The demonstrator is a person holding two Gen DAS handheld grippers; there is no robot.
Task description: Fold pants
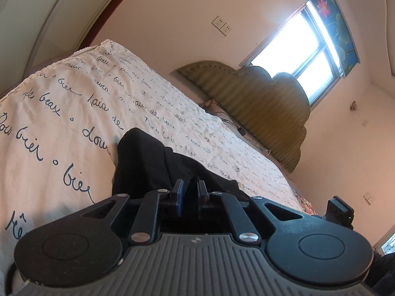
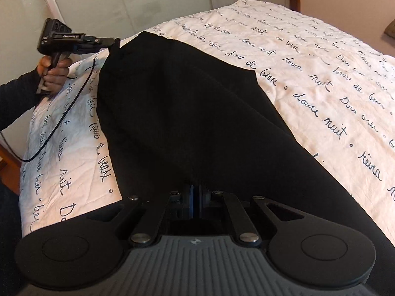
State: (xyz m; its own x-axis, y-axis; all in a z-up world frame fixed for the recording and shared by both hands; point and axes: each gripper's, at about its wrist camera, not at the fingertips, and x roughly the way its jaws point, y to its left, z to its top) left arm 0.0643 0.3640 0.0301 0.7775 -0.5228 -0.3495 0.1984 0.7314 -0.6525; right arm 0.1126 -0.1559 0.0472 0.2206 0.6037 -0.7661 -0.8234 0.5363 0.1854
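While black pants [image 2: 187, 103] lie draped across the script-printed bedspread [image 2: 321, 79], green headboard [image 1: 259, 108] and window [image 1: 303, 49] beyond, left gripper [image 1: 190, 190] pinching a fabric fold, right gripper [image 2: 195, 194] clamped on the near edge, left hand [image 2: 53, 74] raised at the far corner, black cable [image 2: 61, 123] dangling.

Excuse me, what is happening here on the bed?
A person is folding black pants on a bed with a script-printed cover. Each hand holds a gripper. The right gripper is shut on one end of the pants, and the left gripper pinches the other end. The cloth is stretched between them.
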